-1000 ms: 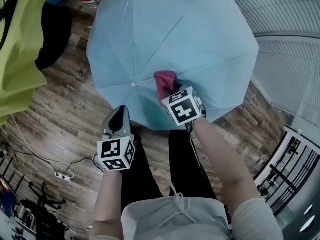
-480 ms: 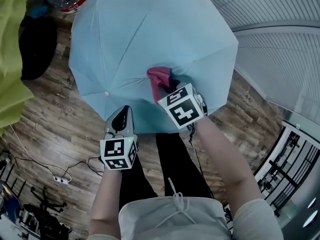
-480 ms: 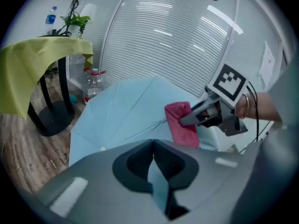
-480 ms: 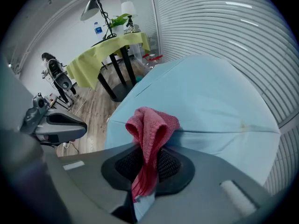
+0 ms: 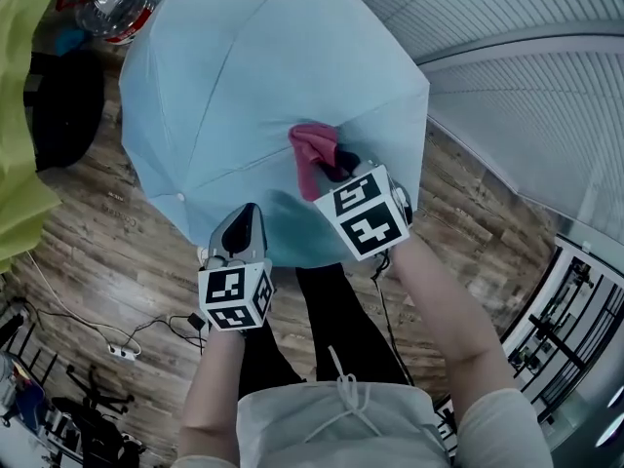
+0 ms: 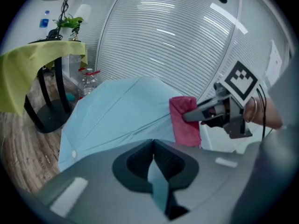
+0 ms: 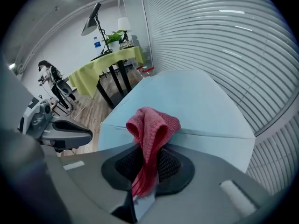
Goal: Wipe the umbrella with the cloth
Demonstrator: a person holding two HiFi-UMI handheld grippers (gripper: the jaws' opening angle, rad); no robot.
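Observation:
An open light-blue umbrella (image 5: 253, 86) stands canopy-up in front of me. My left gripper (image 5: 244, 226) is shut on its near edge, and blue fabric shows between the jaws in the left gripper view (image 6: 153, 171). A red cloth (image 5: 312, 147) is pressed onto the canopy to the right of that, with my right gripper (image 5: 336, 169) shut on it. In the right gripper view the cloth (image 7: 154, 125) bunches up out of the jaws (image 7: 147, 171) against the umbrella (image 7: 196, 101). The left gripper view shows the cloth (image 6: 184, 122) hanging on the canopy (image 6: 117, 115).
A table with a yellow-green cover (image 5: 19, 164) and a black seat (image 5: 58, 105) stand at the left. A water bottle (image 5: 107, 8) lies behind the umbrella. A ribbed wall (image 5: 526, 96) runs along the right. A power strip (image 5: 122, 351) and cables lie on the wooden floor.
The canopy has turned: its white rib tip slid left and down in the head view. The right gripper and cloth stay on the canopy, now farther from that tip. The left gripper keeps its hold.

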